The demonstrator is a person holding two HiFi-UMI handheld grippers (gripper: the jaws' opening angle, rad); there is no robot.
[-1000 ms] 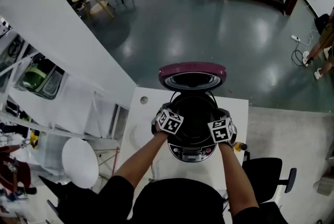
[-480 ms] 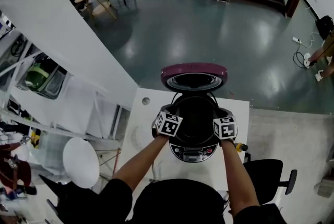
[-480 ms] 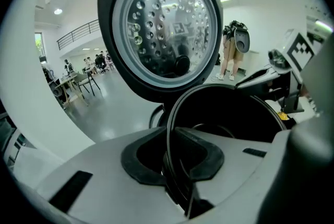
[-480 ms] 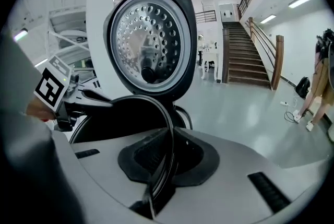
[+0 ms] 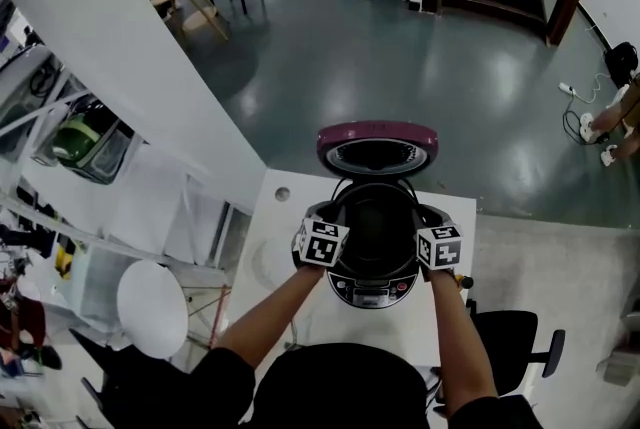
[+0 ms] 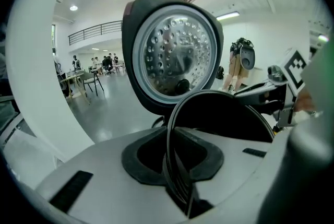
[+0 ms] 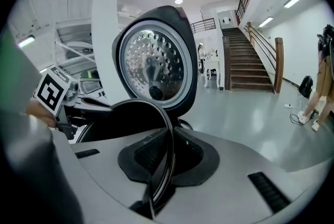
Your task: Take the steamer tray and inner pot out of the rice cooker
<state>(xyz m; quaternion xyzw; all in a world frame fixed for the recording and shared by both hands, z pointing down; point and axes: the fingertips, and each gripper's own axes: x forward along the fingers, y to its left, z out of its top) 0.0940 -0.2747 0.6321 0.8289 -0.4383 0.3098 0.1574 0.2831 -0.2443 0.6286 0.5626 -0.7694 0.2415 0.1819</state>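
The left gripper and right gripper, whose jaws have just been closing, each pinch the thin rim of the black inner pot on opposite sides. This probably keeps it level as it leaves the rice cooker, whose lid stands open on the far side.

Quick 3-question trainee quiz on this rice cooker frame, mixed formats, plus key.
1. True or false: the lid of the rice cooker is open.
2. The left gripper and right gripper are shut on: A) inner pot rim B) lid C) power cord
3. Fill in: the lid's outer shell is ____.
Key: 1 true. 2 A; both grippers have just been closing, the rim between them. 3 magenta.
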